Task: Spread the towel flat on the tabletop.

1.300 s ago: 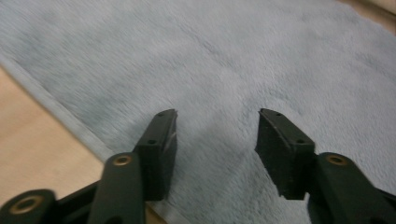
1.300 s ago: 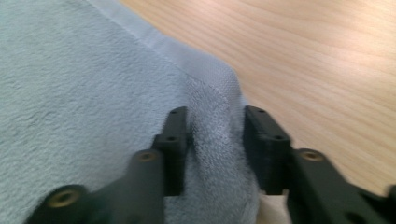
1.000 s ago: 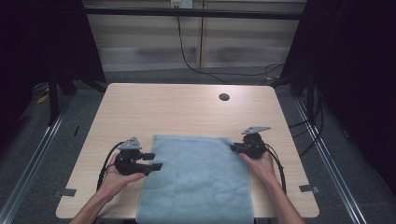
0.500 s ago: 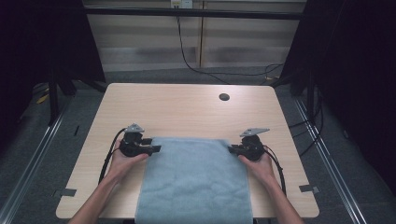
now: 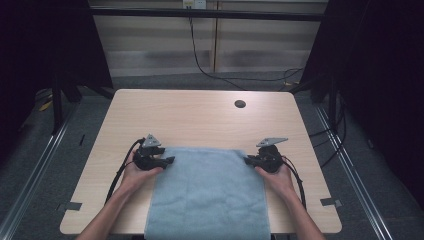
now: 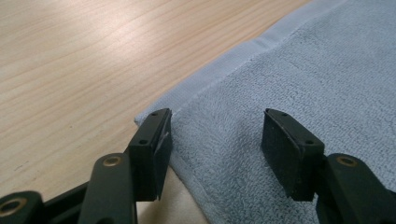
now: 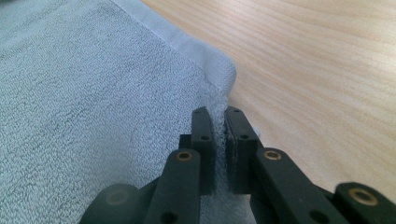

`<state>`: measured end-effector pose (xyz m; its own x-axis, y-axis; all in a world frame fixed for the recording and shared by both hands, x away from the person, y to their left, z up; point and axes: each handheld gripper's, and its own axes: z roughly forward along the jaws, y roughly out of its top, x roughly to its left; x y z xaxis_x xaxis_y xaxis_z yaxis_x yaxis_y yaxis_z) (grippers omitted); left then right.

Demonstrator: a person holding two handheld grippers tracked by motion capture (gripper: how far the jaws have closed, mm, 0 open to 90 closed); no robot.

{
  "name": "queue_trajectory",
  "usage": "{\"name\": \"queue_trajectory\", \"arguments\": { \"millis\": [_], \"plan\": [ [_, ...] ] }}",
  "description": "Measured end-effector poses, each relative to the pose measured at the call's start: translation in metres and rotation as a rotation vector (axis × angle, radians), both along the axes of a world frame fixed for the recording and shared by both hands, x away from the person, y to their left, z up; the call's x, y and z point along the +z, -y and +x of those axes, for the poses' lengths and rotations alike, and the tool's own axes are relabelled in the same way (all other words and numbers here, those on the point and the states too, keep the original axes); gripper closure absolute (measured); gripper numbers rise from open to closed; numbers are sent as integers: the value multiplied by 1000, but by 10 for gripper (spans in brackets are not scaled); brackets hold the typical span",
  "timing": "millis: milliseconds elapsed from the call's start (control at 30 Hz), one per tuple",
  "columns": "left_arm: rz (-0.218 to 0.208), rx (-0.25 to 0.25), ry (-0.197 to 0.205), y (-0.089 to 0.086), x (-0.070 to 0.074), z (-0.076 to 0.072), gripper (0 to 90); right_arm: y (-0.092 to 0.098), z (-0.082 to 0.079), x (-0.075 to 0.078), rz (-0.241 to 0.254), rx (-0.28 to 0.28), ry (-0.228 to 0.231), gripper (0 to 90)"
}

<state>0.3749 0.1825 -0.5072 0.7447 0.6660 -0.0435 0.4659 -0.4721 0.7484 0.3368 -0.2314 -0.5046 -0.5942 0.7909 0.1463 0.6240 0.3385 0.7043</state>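
A light blue towel (image 5: 207,195) lies flat on the wooden table (image 5: 200,115), its near end hanging over the front edge. My left gripper (image 5: 167,161) is at the towel's far left corner. In the left gripper view the gripper (image 6: 217,121) is open, straddling that corner of the towel (image 6: 289,70). Its jaws have just been closing a little and do not press on the cloth. My right gripper (image 5: 248,160) holds the far right corner. In the right gripper view the gripper (image 7: 218,112) is shut on a pinched fold of the towel (image 7: 93,93).
A small round hole (image 5: 240,104) sits in the table near its far right. Bare wood stretches beyond the towel and on both sides of it. Cables trail from each gripper along the forearms. Dark frame posts and floor rails flank the table.
My left gripper has moved away from the person along the towel's left edge, up to its far left corner. The right gripper and the towel have stayed put.
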Motion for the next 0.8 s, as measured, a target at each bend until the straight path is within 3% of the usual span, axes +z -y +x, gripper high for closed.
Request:
{"name": "queue_trajectory", "arguments": {
  "millis": [67, 167, 233, 333, 467, 533, 700, 800],
  "plan": [
    [-15, -23, -8, 1, 0, -2, 502, -1, -1, 0, -11, 1, 6, 842],
    [-1, -64, 5, 4, 1, -5, 609, -4, -3, 1, -30, 4, 13, 842],
    [-10, -57, -10, 4, 1, -5, 685, -3, -2, 1, -25, 7, 13, 842],
    [-68, -34, -62, 0, 0, -1, 800, -2, -2, 0, -4, -1, 7, 842],
    [-118, -54, -87, -4, -3, -1, 835, -4, -4, 0, 5, 28, 12, 849],
    [-122, -61, -93, -4, -2, 0, 839, -5, -4, 0, 12, 37, 6, 850],
    [-152, -67, -97, -7, 1, -1, 838, -1, -3, 2, 76, 26, -2, 853],
    [-172, -73, -94, -9, 6, -3, 838, 3, -3, 8, 124, 11, 16, 854]
  ]
}}
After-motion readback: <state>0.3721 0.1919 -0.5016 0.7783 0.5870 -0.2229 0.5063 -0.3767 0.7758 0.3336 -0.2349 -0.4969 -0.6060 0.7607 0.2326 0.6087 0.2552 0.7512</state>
